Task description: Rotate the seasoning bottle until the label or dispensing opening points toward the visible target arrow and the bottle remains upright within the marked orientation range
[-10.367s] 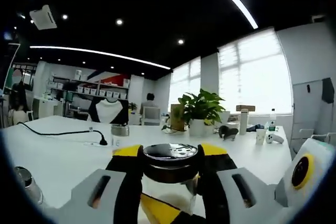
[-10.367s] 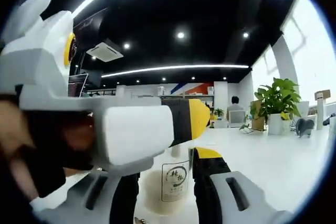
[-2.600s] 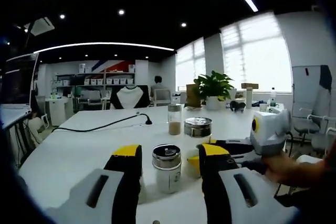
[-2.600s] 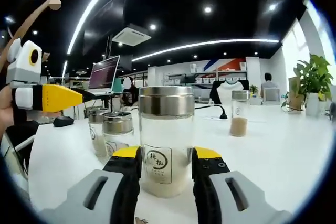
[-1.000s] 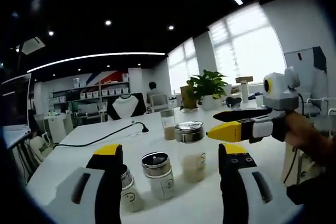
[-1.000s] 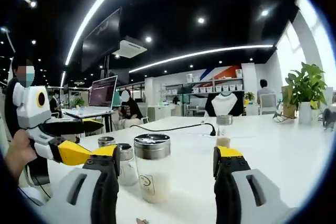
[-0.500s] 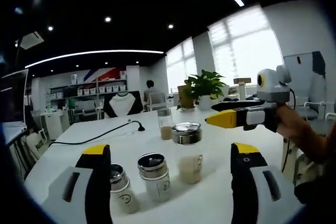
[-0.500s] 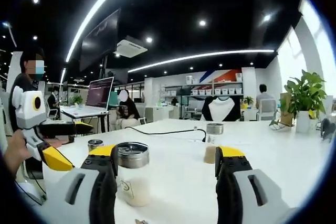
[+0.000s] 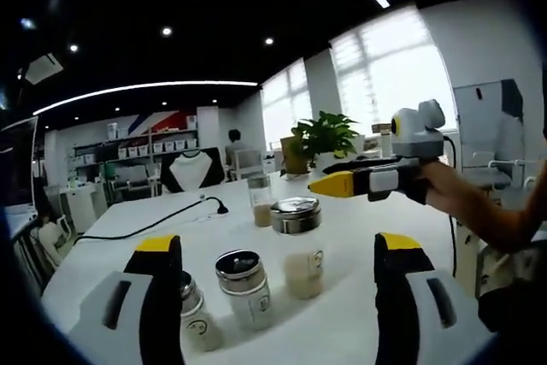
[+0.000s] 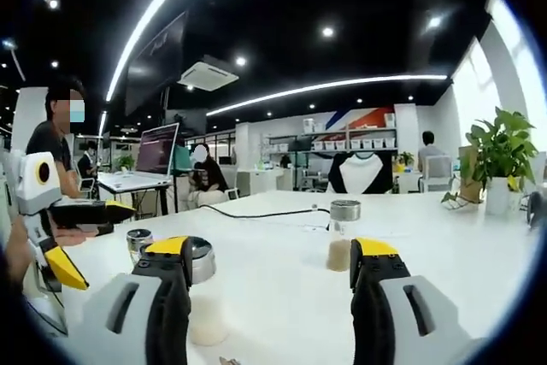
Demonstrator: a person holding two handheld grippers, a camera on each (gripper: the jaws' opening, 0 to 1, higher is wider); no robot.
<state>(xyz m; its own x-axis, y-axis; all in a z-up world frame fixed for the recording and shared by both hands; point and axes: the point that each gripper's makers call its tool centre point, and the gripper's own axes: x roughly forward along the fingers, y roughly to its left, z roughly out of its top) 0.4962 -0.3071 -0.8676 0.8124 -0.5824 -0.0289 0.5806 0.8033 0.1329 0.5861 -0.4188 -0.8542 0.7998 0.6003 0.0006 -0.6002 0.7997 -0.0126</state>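
Seasoning bottle stands upright on table, between my left gripper jaws but clear of both; jaws wide apart. My right gripper also spread, empty; same bottle peeks from behind its left jaw. I judge glass body, metal cap: rigid, slick, breakable, part-filled so lightish. Grab mid-body below cap, gentle squeeze. Versus 2.6 s ago: right gripper no longer clamped on bottle, pulled back; left view now takes in three bottles.

Potted plant, black cable
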